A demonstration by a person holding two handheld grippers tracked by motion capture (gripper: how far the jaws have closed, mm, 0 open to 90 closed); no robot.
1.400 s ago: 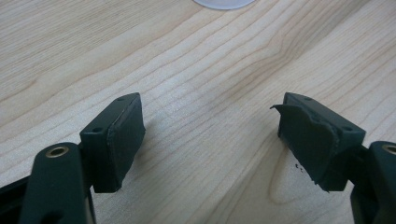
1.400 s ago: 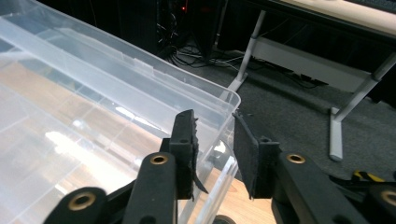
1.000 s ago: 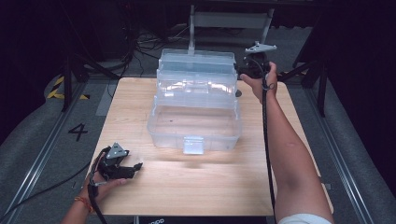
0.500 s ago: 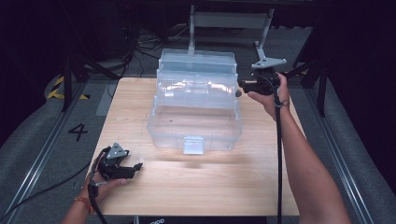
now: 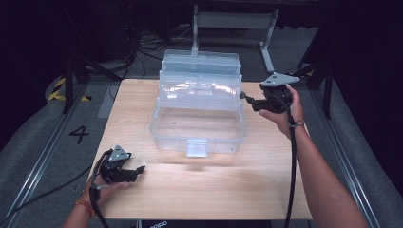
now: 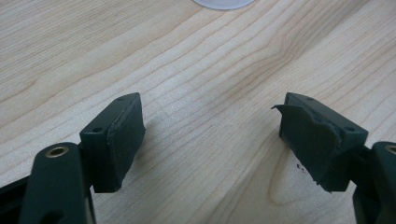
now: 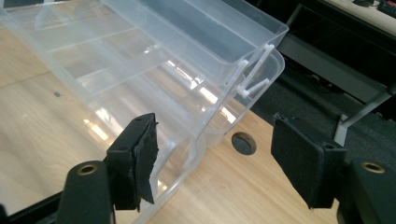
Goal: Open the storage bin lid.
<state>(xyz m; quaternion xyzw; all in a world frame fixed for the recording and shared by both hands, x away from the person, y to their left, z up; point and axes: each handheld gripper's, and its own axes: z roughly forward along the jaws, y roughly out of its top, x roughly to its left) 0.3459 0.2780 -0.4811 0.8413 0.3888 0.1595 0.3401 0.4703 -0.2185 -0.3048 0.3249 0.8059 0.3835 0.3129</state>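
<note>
With the clear tiered box (image 5: 197,111) standing open at the table's (image 5: 214,199) far middle, an approach step is judged in hand: the right gripper (image 5: 247,99), jaws spread, is held just beside its right end, while the left gripper (image 5: 138,169) is rested spread at the near left, so alignment on the wall would be needed next.

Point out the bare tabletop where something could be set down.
Free: the wide front strip between the clear box and the near edge, right of the left gripper; also the left side. Tight: the right side, where the right gripper hovers.
</note>
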